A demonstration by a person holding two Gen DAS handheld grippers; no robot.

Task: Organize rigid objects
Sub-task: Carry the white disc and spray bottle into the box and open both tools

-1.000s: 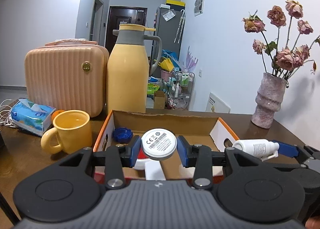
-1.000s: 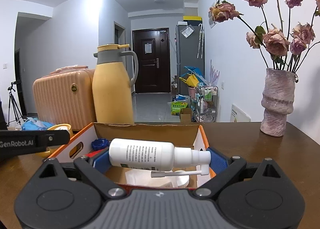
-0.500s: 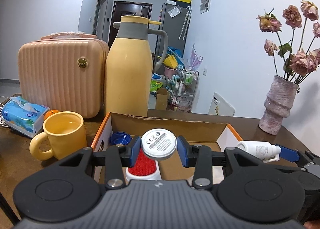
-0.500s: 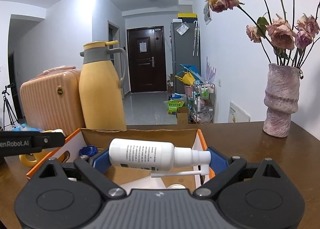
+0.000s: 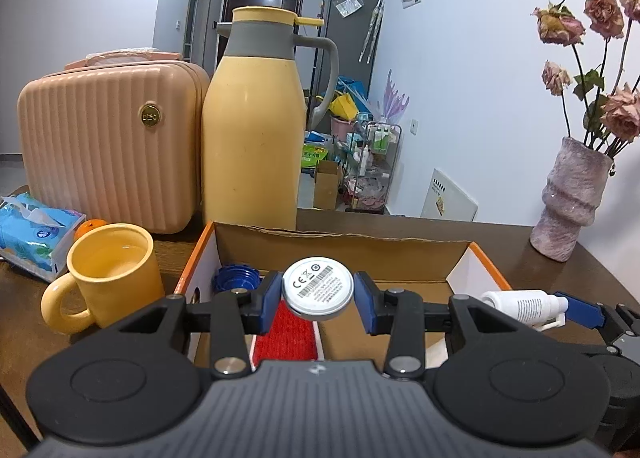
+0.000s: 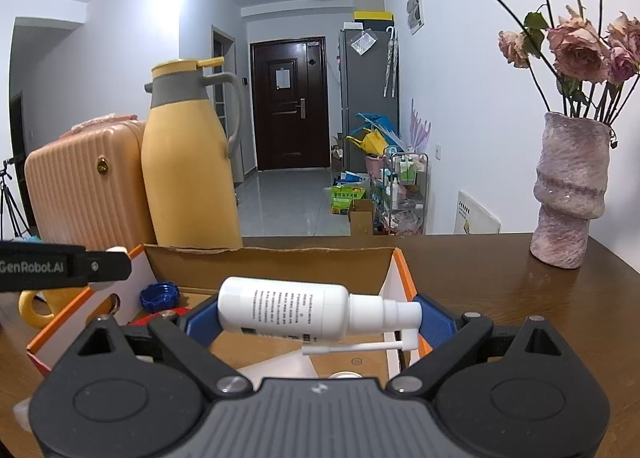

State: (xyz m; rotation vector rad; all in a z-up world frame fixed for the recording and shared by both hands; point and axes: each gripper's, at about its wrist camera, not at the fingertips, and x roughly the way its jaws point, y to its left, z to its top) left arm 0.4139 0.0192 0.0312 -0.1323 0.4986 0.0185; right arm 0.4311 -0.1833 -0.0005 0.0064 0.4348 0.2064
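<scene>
My left gripper [image 5: 318, 296] is shut on a round white disc with a barcode label [image 5: 318, 290], held above the open cardboard box [image 5: 340, 254]. My right gripper [image 6: 308, 318] is shut on a white spray bottle [image 6: 288, 312] lying sideways, nozzle to the right, over the same box [image 6: 272, 262]. The bottle also shows at the right of the left wrist view [image 5: 524, 304]. Inside the box lie a blue cap [image 5: 235, 279], a red-topped item [image 5: 286, 336] and white pieces [image 6: 280, 368].
A yellow mug [image 5: 110, 274], a blue tissue pack [image 5: 34, 232], a peach case [image 5: 108, 146] and a tall yellow jug [image 5: 252, 130] stand left and behind the box. A pink vase with dried roses [image 6: 570, 194] stands at the right on the brown table [image 6: 500, 278].
Both grippers have risen and pulled back a little over the box, each still holding its object. More of the box's inside shows now.
</scene>
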